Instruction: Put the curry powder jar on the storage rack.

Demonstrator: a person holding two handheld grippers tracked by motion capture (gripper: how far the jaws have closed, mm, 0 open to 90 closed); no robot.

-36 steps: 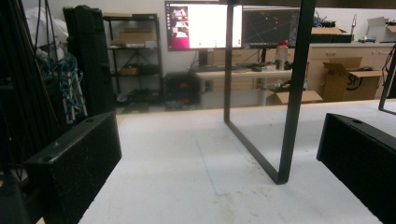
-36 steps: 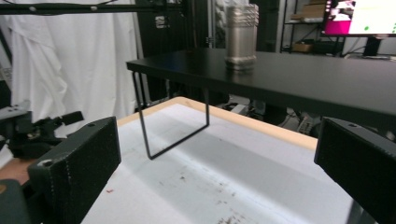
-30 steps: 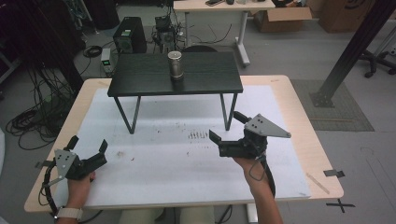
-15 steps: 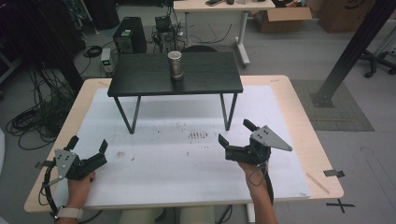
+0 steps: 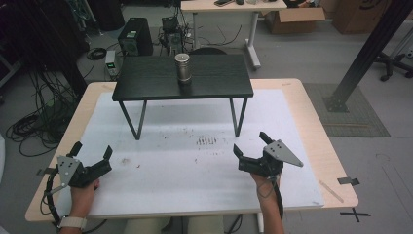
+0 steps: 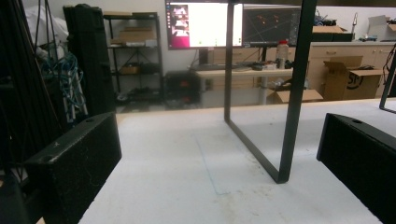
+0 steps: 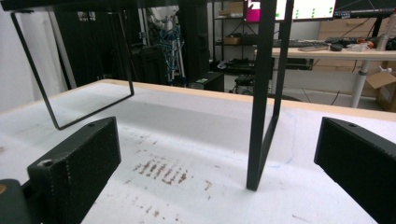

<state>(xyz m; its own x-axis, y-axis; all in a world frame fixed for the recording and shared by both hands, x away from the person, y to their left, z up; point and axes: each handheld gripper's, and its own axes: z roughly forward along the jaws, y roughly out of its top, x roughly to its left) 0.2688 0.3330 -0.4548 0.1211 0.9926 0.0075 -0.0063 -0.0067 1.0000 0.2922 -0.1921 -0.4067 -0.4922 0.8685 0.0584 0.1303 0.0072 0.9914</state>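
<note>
A metal can (image 5: 183, 67) stands upright on top of a small black table (image 5: 146, 78) at the far middle of the white mat (image 5: 195, 165). My left gripper (image 5: 91, 155) rests low at the near left of the mat, open, with nothing between its jaws. My right gripper (image 5: 251, 145) is at the near right, open and empty too. In the left gripper view the open left gripper (image 6: 224, 154) faces a black leg frame (image 6: 285, 116). In the right gripper view the open right gripper (image 7: 219, 158) looks at a black table leg (image 7: 259, 116) close ahead.
Brown stains (image 5: 206, 141) mark the mat in front of the black table. The wooden tabletop (image 5: 316, 126) edges the mat on all sides. Beyond the table are cables (image 5: 34, 122), a computer case (image 5: 134, 36) and a desk (image 5: 229, 6).
My right gripper has drawn back toward the near edge and slightly right. The left gripper has stayed put.
</note>
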